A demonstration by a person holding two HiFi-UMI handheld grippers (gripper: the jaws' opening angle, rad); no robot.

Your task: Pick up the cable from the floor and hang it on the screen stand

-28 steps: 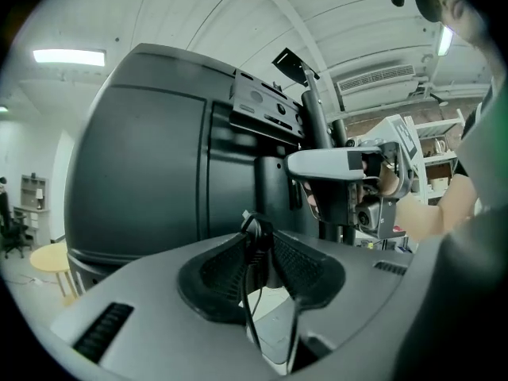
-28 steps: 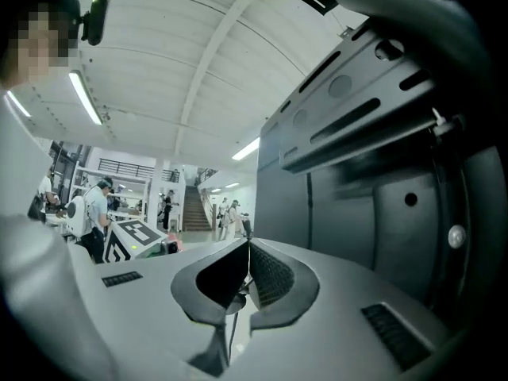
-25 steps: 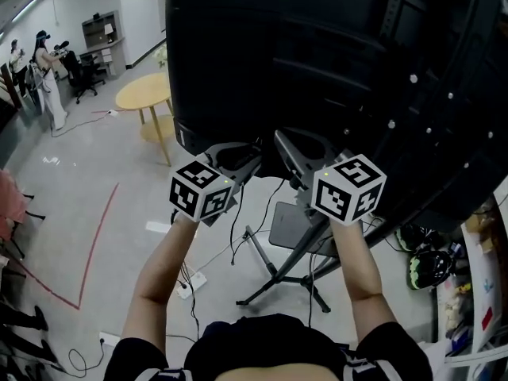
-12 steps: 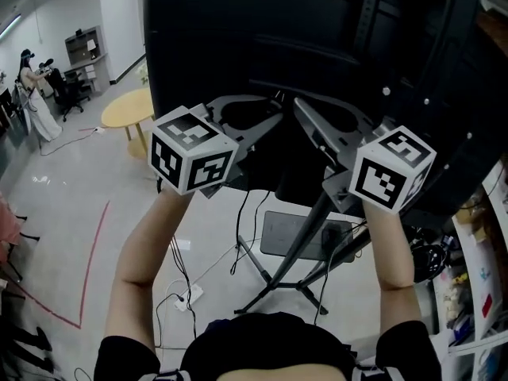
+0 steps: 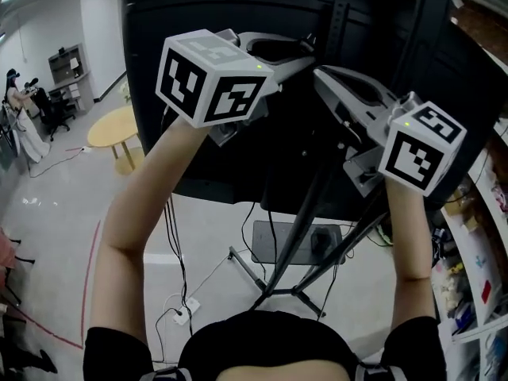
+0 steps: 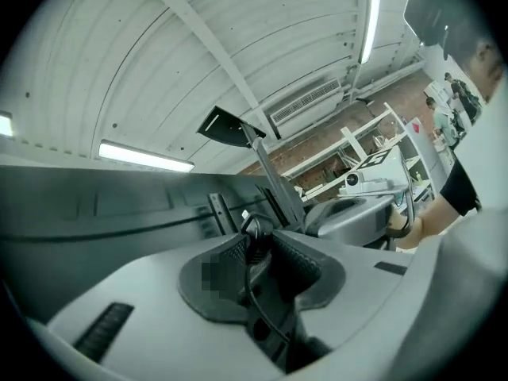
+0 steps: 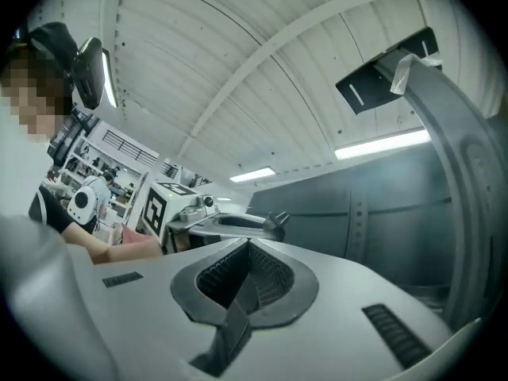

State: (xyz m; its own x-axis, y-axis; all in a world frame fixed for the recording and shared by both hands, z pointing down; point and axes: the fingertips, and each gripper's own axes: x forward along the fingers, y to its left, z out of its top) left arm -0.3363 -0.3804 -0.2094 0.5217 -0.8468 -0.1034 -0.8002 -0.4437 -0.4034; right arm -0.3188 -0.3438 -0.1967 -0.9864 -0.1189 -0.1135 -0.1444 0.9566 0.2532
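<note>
Both grippers are raised high against the black back of the screen (image 5: pixel 230 157). My left gripper (image 5: pixel 308 50) points right, and in the left gripper view its jaws (image 6: pixel 258 240) are shut on a thin black cable (image 6: pixel 255 227) that loops out past the tips and runs back between the pads. My right gripper (image 5: pixel 322 72) points up and left, its tips close to the left one's; in its own view the jaws (image 7: pixel 248 246) are shut with nothing between them. The screen stand's dark legs (image 5: pixel 290 252) spread on the floor below.
A round yellow table (image 5: pixel 111 125) stands at the left, with people (image 5: pixel 16 109) far behind it. A white power strip (image 5: pixel 184 312) and loose cables lie on the floor by the stand. Cluttered shelves (image 5: pixel 484 213) line the right edge. Red tape (image 5: pixel 91 268) marks the floor.
Both grippers have risen from the screen's lower edge to its upper part, staying close together. The left one has stayed shut.
</note>
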